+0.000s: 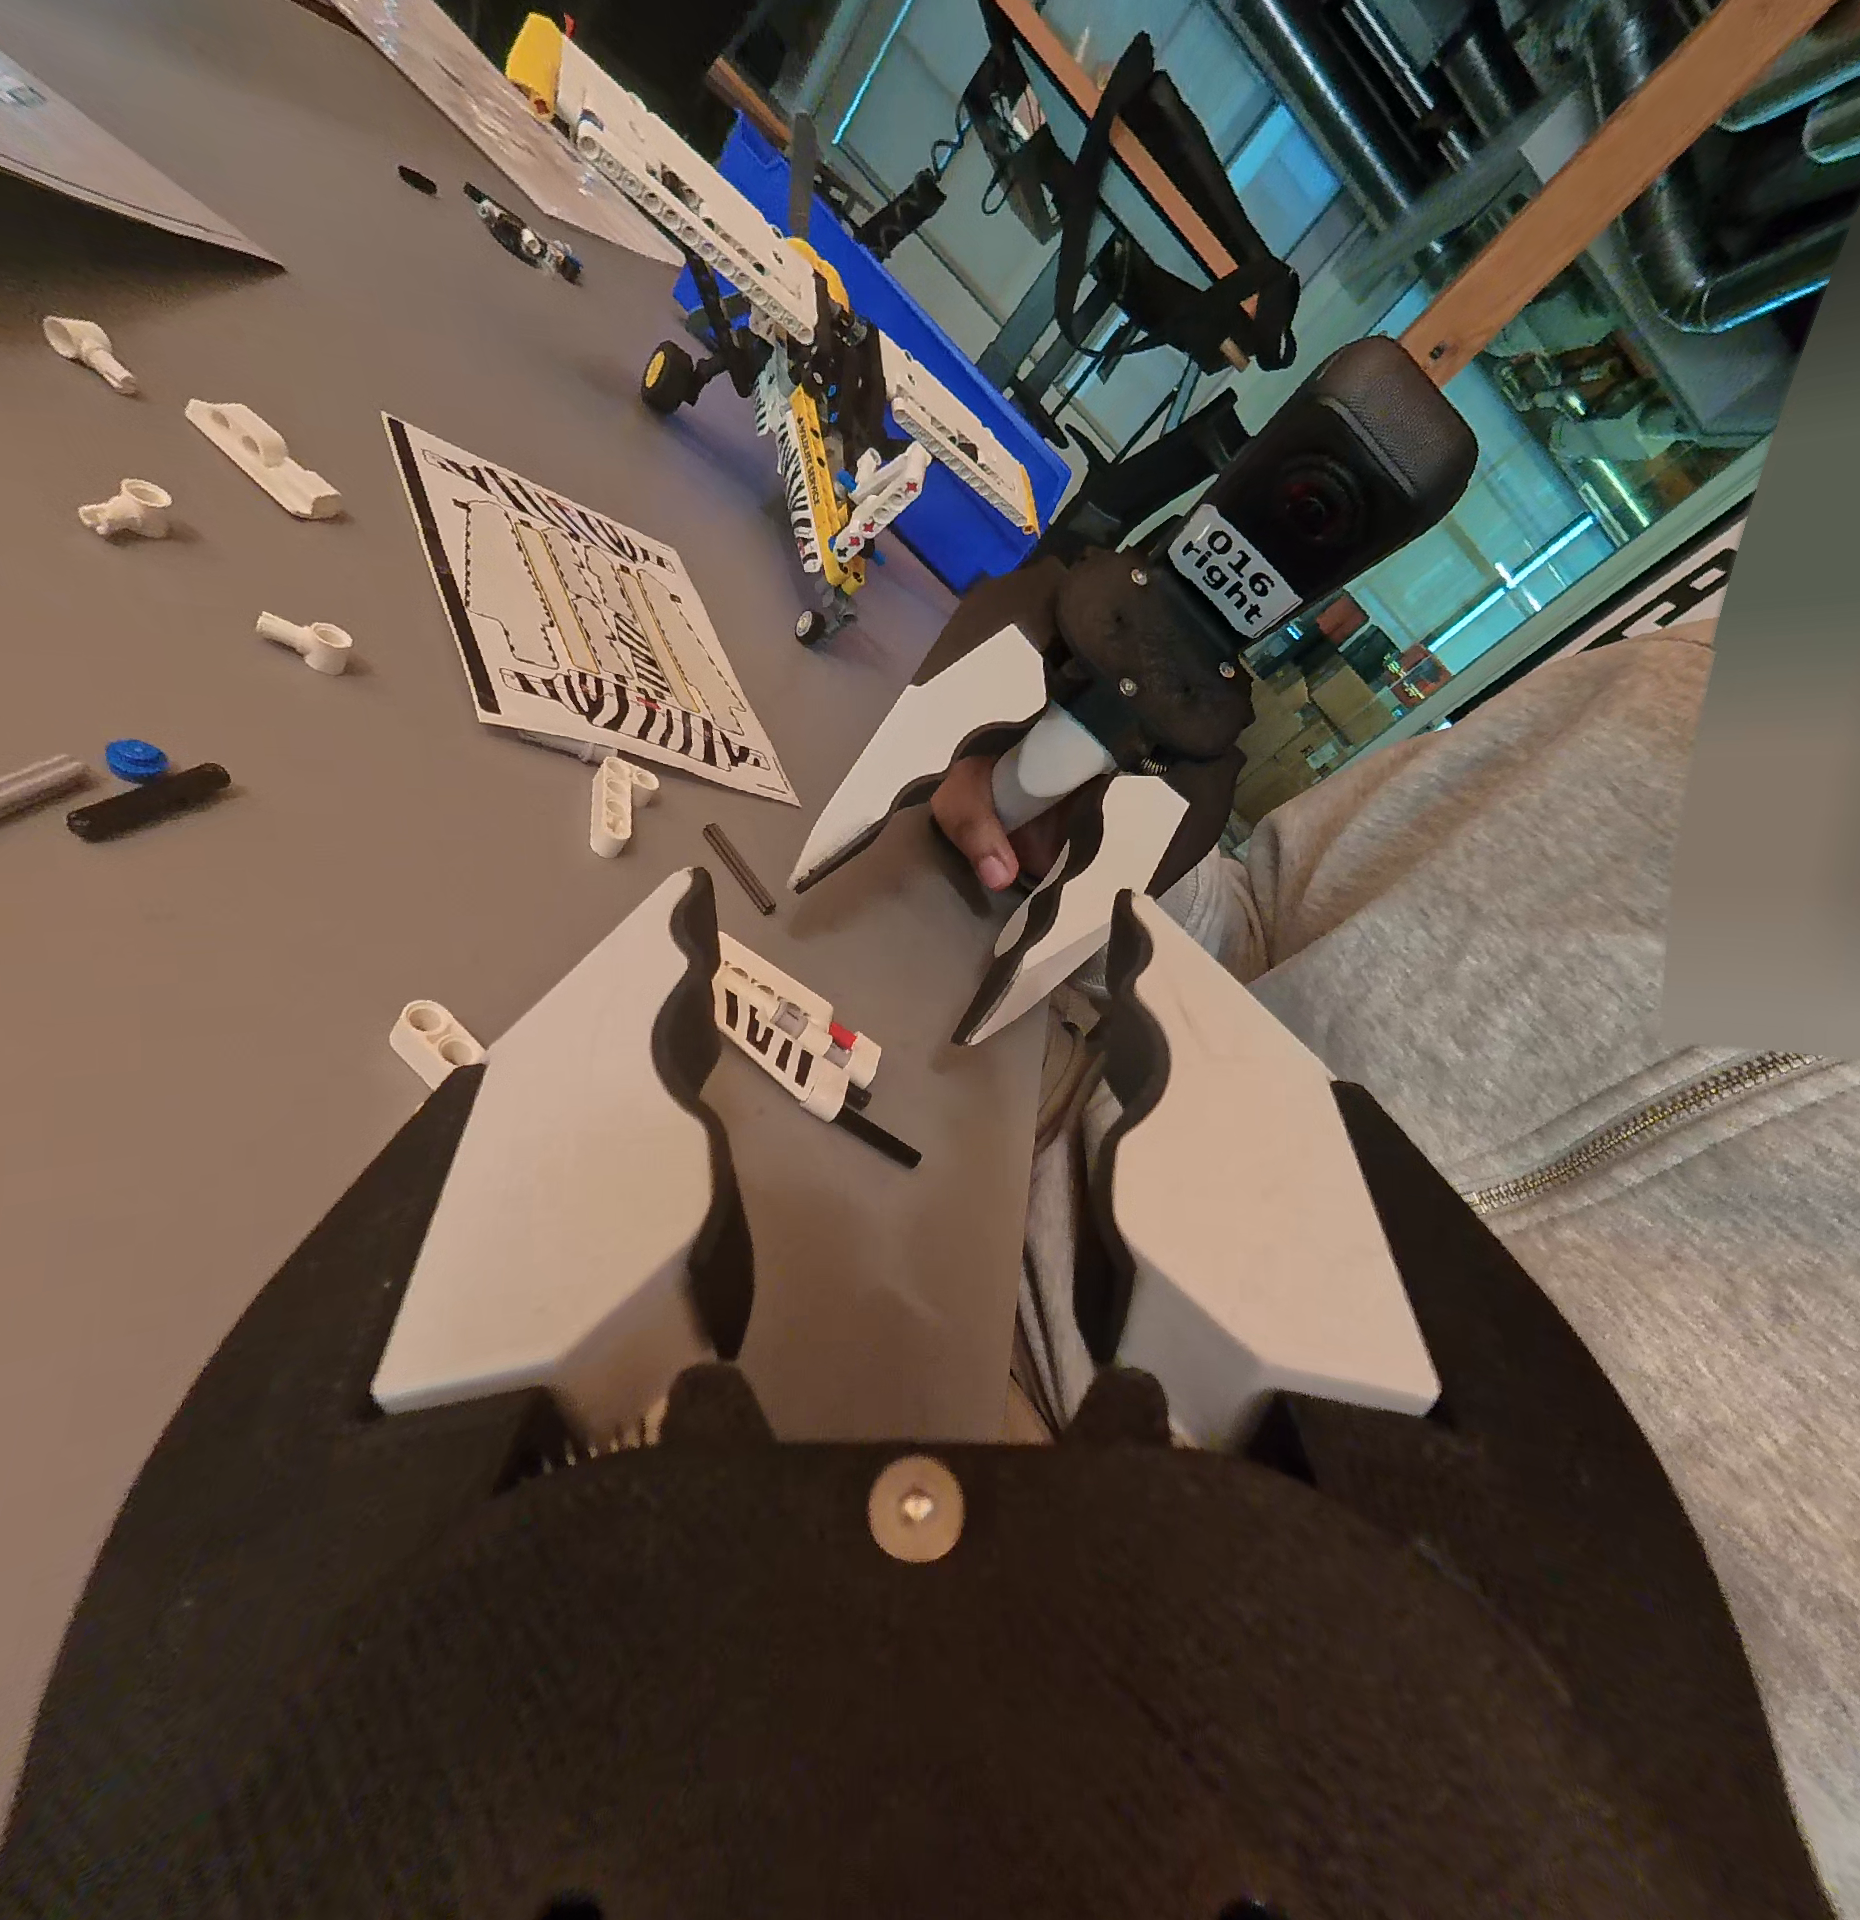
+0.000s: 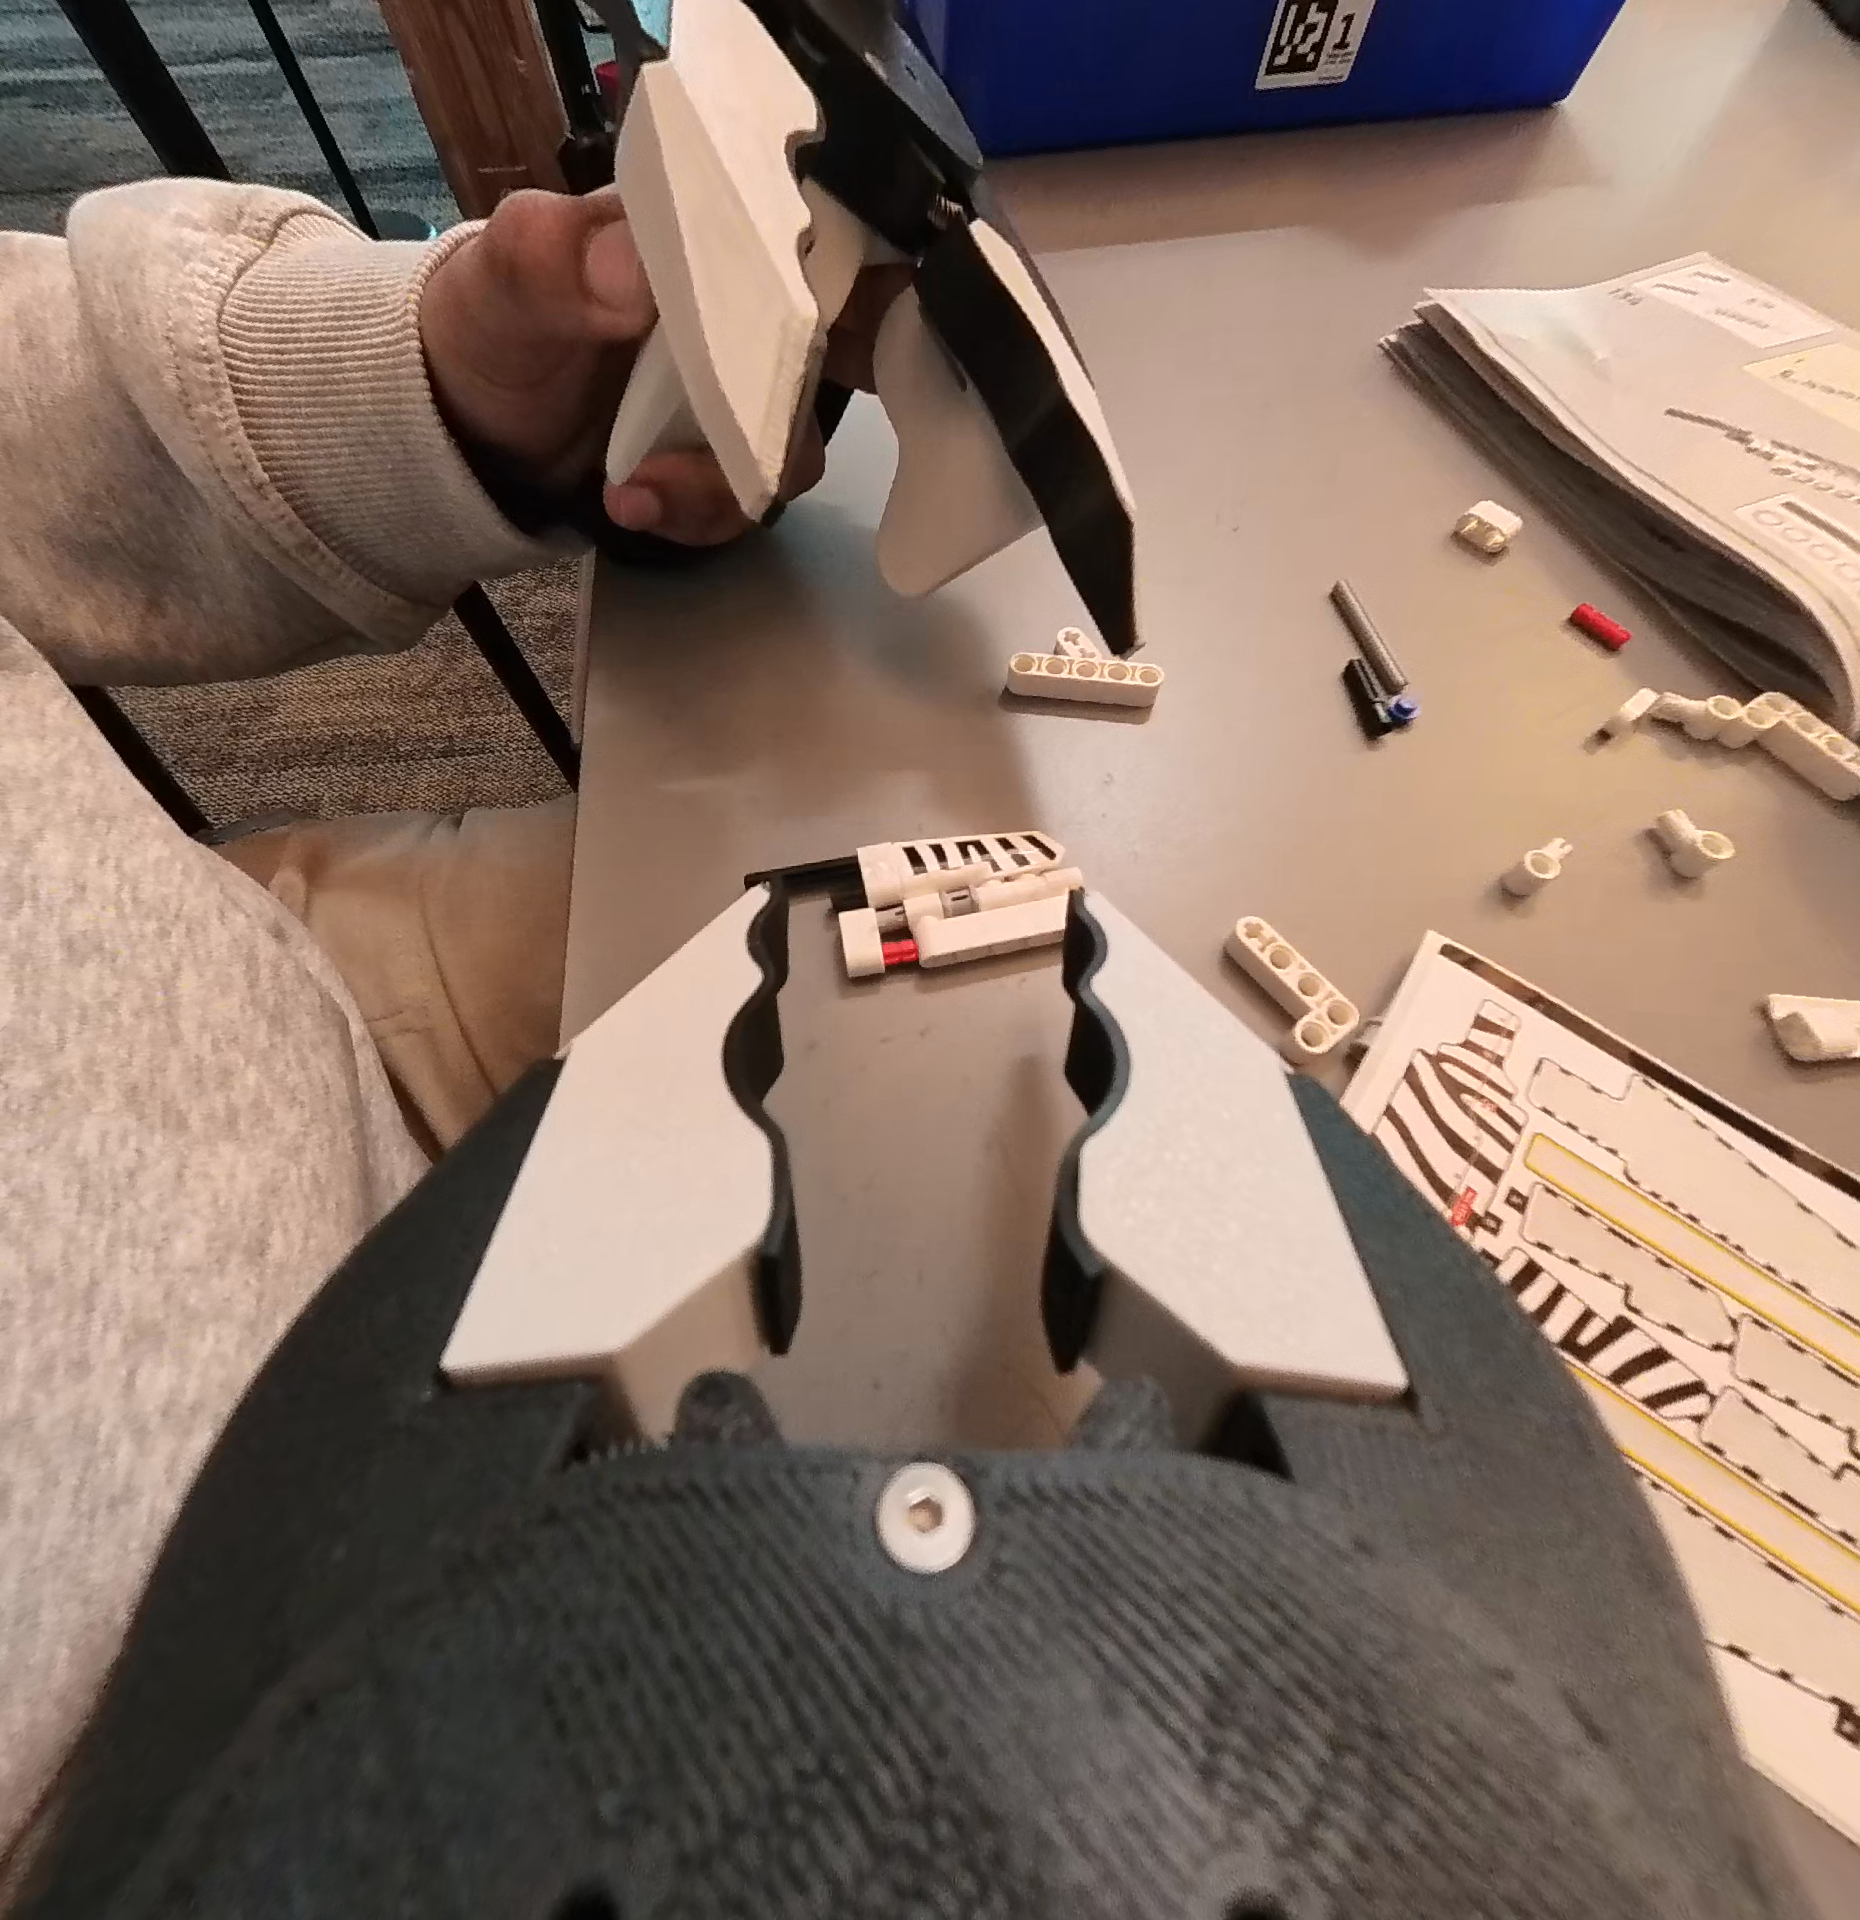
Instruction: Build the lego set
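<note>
Lego subassembly lies on the table just beyond the right tool's wide, empty tips.

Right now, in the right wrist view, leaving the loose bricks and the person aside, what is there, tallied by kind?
Claws: 2 (right claw, left claw)
Striped sub-assembly: 1
Sticker sheet: 1
Instruction booklet: 1
Blue bin: 1
Total: 6
</note>
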{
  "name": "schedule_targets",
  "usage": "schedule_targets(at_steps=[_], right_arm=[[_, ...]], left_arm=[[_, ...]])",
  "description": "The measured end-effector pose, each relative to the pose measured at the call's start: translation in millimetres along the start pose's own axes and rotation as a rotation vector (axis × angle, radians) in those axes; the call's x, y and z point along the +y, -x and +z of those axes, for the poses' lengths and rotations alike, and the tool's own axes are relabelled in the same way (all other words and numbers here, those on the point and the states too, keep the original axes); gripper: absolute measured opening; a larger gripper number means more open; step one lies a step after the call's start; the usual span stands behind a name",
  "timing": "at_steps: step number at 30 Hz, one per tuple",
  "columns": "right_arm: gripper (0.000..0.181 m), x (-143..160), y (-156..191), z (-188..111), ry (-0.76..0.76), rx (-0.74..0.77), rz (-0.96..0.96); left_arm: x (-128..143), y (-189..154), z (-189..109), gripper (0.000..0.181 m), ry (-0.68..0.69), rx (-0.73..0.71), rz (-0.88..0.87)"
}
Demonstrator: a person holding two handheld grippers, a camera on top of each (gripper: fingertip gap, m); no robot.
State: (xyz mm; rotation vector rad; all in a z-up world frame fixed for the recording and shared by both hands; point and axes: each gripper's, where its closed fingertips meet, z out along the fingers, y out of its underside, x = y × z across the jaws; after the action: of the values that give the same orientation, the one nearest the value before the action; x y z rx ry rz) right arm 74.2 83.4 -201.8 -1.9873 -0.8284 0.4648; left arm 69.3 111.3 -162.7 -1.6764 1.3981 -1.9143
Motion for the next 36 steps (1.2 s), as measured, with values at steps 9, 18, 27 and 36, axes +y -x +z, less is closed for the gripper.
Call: schedule_targets(at_steps=[9,18,27,36], right_arm=[[0.046,-1,5,0,-0.008,-0.012,-0.03],[0.024,4,17,4,0.031,-0.047,-0.106],[0.017,15,20,12,0.109,-0.008,-0.197],[0.005,26,23,10,0.155,0.016,-0.231]], left_arm=[[-1,0,-1,0.074,-0.005,0.001,-0.005],[-1,1,-1,0.073,-0.007,0.002,-0.011],[0,3,1,0.072,0.003,-0.017,-0.015],[10,11,8,0.067,0.076,-0.092,0.002]])
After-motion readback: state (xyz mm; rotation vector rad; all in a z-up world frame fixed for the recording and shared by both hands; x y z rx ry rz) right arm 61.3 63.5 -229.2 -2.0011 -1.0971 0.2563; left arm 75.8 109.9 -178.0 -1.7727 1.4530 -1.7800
